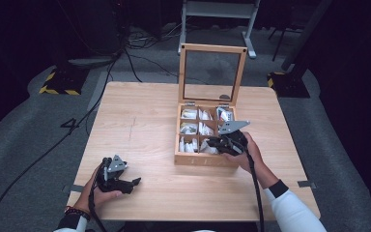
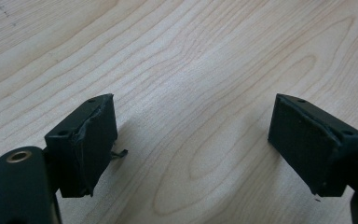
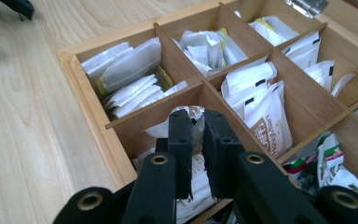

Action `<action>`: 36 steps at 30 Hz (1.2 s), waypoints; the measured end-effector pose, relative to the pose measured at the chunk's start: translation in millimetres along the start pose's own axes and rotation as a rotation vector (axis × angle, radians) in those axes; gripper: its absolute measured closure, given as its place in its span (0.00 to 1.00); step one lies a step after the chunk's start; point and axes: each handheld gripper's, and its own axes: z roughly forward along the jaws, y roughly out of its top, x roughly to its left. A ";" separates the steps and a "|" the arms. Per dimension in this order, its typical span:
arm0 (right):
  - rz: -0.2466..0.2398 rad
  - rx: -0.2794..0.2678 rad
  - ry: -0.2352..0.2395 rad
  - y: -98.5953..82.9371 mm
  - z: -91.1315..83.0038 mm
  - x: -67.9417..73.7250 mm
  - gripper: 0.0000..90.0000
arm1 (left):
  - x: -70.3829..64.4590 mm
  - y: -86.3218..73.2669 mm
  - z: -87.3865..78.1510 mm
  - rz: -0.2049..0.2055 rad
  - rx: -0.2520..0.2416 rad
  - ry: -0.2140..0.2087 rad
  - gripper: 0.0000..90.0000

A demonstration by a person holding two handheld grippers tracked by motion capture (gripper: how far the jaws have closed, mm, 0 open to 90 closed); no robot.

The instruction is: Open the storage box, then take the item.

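A wooden tea box [image 1: 205, 159] stands at the table's middle right, its glass-paned lid [image 1: 211, 72] upright. Its compartments [image 3: 135, 119] hold white sachets. My right gripper [image 1: 211, 143] reaches into the box's front row from the right. In the right gripper view its jaws [image 3: 196, 123] stand nearly together, shut on a white sachet with brown print [image 3: 196, 112] in the near compartment. My left gripper [image 1: 134, 182] rests on the table at the front left, well away from the box. It is open [image 2: 193, 140], with bare wood between its pads.
The light wooden table [image 1: 140, 121] has bare surface to the left of the box. Black cables [image 1: 38, 159] trail over the grey floor at the left. A white metal stand [image 1: 217, 14] and yellow-black striped bases [image 1: 58, 87] sit behind the table.
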 end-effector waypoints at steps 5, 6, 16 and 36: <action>-0.014 -0.032 0.006 2.9 -10.6 -0.2 0.92 | 0.1 0.1 0.1 -0.001 0.000 -0.001 0.17; -0.019 -0.044 0.003 3.5 -13.6 -0.6 0.92 | 0.1 0.2 0.1 -0.001 0.001 -0.002 0.17; -0.011 -0.121 0.012 4.3 -35.6 -8.7 0.93 | 0.5 0.5 0.5 0.002 0.001 -0.003 0.17; -0.035 -0.215 0.024 -2.2 -77.1 -8.8 0.93 | 0.1 0.6 0.7 -0.003 0.000 0.001 0.17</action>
